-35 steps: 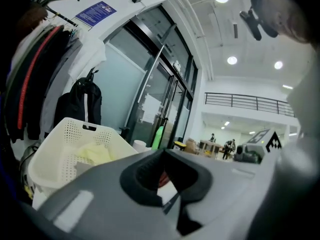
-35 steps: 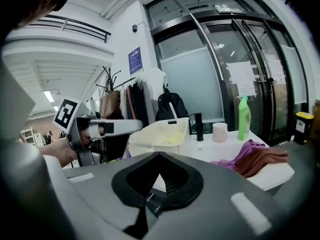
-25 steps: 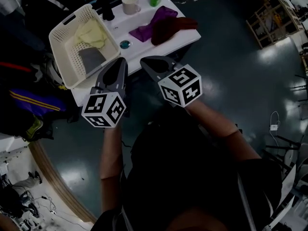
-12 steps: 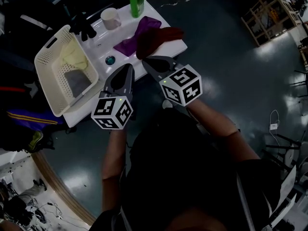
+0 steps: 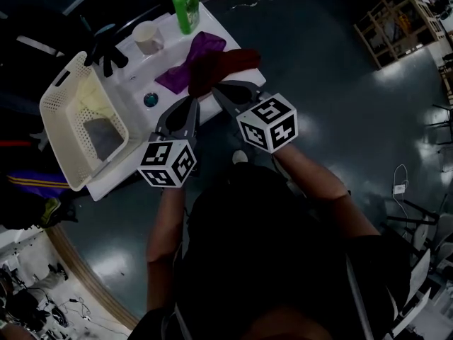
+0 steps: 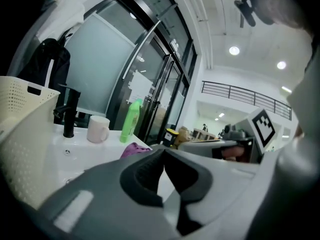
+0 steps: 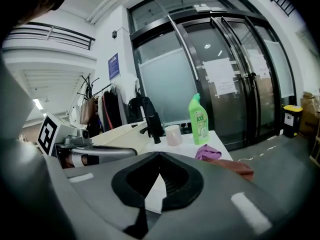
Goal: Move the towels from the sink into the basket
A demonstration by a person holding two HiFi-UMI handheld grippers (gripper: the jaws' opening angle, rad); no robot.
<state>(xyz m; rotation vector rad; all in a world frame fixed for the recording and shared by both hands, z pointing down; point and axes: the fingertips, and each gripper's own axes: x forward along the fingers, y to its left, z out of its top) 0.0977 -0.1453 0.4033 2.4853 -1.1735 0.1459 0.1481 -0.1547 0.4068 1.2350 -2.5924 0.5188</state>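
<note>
At sink (image 5: 131, 83) front, left gripper (image 5: 192, 100) and right gripper (image 5: 216, 86) both closed, empty, near red towel (image 5: 225, 64)

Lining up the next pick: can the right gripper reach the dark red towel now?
Probably yes. The dark red towel lies on the counter edge just ahead of the right gripper, nothing between them. Its fingers are shut and must open first.

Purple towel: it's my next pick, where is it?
Head view, upper centre: the purple towel lies on the white sink top, below the green bottle, against the dark red towel.
</note>
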